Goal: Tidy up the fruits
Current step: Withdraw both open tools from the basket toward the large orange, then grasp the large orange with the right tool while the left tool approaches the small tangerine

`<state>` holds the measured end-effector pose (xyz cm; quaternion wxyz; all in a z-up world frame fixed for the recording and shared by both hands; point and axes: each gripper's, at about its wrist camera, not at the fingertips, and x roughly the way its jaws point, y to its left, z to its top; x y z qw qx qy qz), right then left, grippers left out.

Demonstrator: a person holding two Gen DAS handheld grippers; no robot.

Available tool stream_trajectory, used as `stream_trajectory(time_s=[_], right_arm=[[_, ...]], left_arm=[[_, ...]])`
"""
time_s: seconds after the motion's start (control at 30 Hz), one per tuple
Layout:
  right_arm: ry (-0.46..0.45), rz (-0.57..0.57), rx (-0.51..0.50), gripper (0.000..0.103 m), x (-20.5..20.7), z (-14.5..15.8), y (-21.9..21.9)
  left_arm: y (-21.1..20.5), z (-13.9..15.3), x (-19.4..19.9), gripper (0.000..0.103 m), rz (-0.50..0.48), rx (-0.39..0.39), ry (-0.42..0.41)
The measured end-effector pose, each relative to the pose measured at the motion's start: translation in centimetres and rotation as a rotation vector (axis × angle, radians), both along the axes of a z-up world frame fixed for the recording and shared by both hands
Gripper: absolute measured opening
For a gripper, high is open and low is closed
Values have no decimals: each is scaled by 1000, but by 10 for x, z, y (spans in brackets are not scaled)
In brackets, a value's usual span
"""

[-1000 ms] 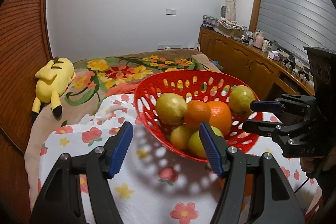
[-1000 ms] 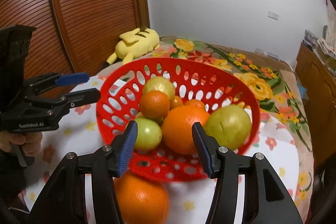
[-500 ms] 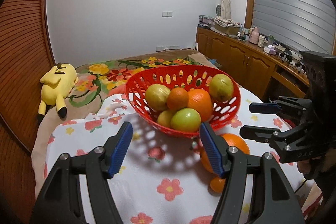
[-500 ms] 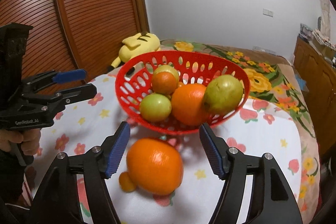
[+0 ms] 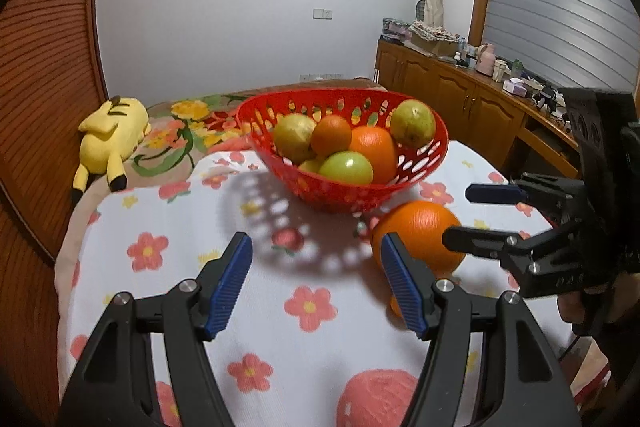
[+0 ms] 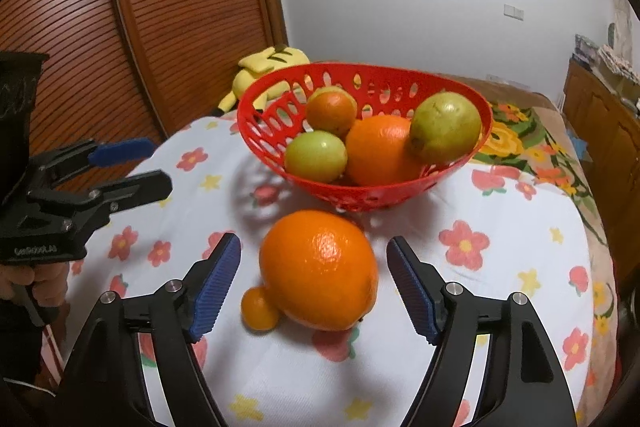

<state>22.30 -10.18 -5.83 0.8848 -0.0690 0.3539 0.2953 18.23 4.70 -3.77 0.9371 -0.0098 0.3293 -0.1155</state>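
Note:
A red slotted basket (image 5: 436, 151) (image 6: 372, 193) stands on the flowered cloth and holds several oranges and green fruits. A large orange (image 6: 318, 269) (image 5: 416, 231) and a small orange (image 6: 259, 313) lie on the cloth in front of it. My right gripper (image 6: 314, 285) is open and empty, its fingers on either side of the large orange without touching it. It shows at the right of the left wrist view (image 5: 472, 215). My left gripper (image 5: 316, 287) is open and empty over bare cloth, left of the large orange. It shows at the left of the right wrist view (image 6: 132, 167).
A yellow plush toy (image 5: 110, 135) (image 6: 268, 67) lies on the bed behind the table. Wooden slatted doors (image 6: 120, 27) stand at the left. A wooden cabinet (image 5: 460, 103) with small items runs along the right wall. The cloth-covered table (image 5: 180, 227) drops off at its left edge.
Both grippers have pulled back and lower from the basket. The large orange and the small one have come into view between the right gripper's fingers.

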Motion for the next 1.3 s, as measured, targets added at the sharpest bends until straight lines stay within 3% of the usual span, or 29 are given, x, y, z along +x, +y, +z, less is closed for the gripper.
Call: stream_trajectory(time_s=[0.9,1.3], right_arm=[[68,15,-111,87,27,-39,29],[97,35,-69,86,29,-42,23]], left_arm=[[1,-28,-13,67,14,-9,66],[-18,-35,-9,67,-19,-22,107]])
